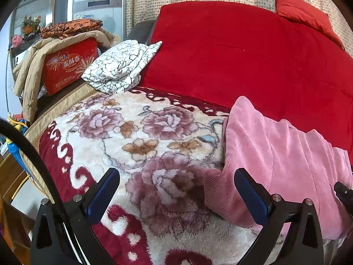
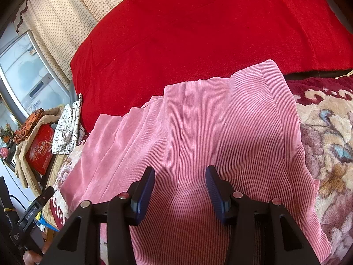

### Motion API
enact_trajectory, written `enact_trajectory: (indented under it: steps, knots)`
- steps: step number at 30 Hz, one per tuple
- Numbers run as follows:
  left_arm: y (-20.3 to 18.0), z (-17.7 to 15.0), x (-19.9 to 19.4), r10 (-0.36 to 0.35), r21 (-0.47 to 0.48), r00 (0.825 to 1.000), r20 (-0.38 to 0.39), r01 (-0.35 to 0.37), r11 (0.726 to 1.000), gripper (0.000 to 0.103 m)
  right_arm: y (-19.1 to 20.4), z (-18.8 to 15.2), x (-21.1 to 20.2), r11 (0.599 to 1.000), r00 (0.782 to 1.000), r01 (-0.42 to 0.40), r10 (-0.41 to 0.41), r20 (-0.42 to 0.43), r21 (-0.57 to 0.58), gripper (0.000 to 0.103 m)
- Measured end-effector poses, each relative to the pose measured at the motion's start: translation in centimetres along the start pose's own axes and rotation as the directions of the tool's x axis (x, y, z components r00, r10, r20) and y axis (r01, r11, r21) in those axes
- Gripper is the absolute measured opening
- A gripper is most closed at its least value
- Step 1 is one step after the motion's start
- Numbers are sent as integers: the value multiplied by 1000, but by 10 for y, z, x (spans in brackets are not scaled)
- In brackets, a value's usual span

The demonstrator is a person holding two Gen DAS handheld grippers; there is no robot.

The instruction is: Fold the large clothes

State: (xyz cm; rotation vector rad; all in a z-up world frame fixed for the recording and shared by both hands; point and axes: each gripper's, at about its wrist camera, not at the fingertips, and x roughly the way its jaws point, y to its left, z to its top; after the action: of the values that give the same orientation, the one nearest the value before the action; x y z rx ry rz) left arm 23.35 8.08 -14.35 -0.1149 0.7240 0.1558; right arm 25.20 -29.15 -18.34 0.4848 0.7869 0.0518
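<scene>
A pink ribbed garment (image 1: 275, 154) lies folded on the floral blanket (image 1: 136, 137), its far part on the red quilt (image 1: 242, 50). My left gripper (image 1: 176, 174) is open and empty above the blanket, its right finger over the garment's left edge. In the right wrist view the pink garment (image 2: 220, 128) fills the middle. My right gripper (image 2: 179, 172) is open and empty just above it. The left gripper's body (image 2: 37, 207) shows at the lower left there.
A folded white cloth with black crackle print (image 1: 121, 66) lies at the blanket's far left. A red box (image 1: 66, 66) draped with a tan coat and an orange cloth stands beyond it. A red pillow (image 1: 304, 15) lies by the dotted curtain. A refrigerator (image 1: 97, 2) stands behind.
</scene>
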Motion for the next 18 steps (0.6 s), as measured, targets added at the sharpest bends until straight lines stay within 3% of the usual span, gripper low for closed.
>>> enact_trajectory:
  steps: [4, 8, 11, 14, 18]
  knots:
    - [3, -4, 15, -60, -31, 993, -100, 57, 998, 103, 0, 1, 1, 1000, 1000, 1, -1, 0, -4, 54]
    - [9, -14, 41, -203, -179, 943, -265, 158, 971, 103, 1, 0, 1, 1000, 1000, 3, -3, 1, -8, 54]
    - [7, -18, 47, -319, -277, 900, -298, 238, 931, 103, 1, 0, 1, 1000, 1000, 2, -2, 0, -6, 54]
    - [-5, -20, 49, -381, -288, 875, -299, 298, 910, 103, 1, 0, 1, 1000, 1000, 0, 0, 0, -4, 54]
    - [-12, -19, 56, -379, -311, 883, -277, 290, 905, 103, 0, 0, 1, 1000, 1000, -2, 2, -1, -1, 54]
